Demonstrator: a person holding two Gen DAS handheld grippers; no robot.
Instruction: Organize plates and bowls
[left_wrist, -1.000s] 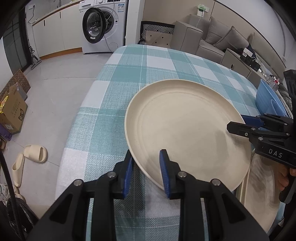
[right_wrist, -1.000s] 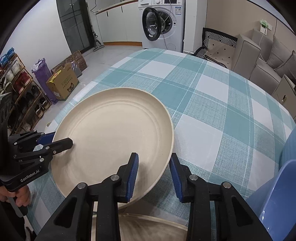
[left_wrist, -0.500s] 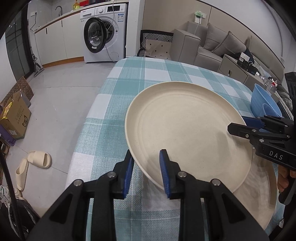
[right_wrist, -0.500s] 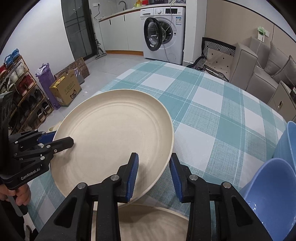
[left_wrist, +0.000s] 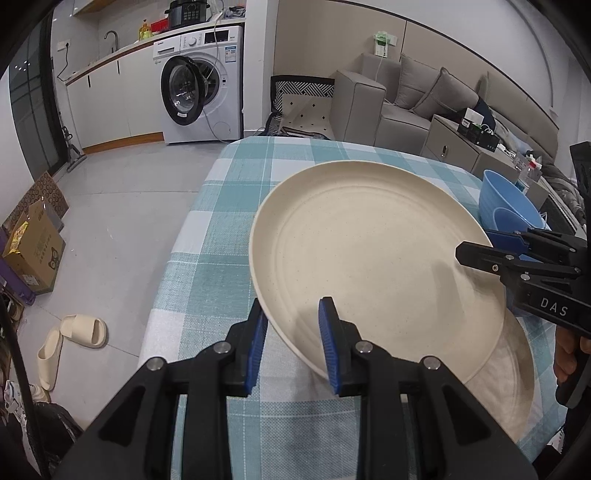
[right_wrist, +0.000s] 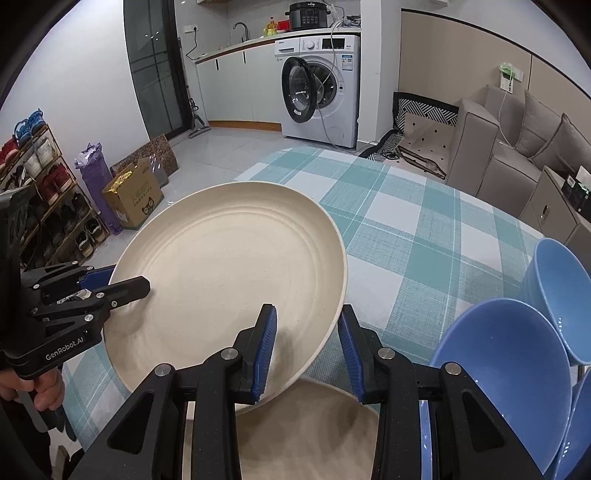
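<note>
Left tool (left_wrist: 291, 345): angled down, clamped on cream plate (left_wrist: 369, 258) rim.
Right tool (right_wrist: 308, 349): same, opposite rim.
Plate: lifted clear above second plate (right_wrist: 306, 424); blue bowls (right_wrist: 517, 369) beside.
Desk (right_wrist: 406, 229): open beyond plate.

Both handheld grippers pointed steeply downward, side by side. The left gripper (left_wrist: 291, 343) was clamped on the near rim of a cream plate (left_wrist: 369, 258), one blue pad above and one below. The right gripper (right_wrist: 306, 349) pinched the opposite rim likewise. A hand (right_wrist: 35, 387) wrapped the left gripper's handle.
</note>
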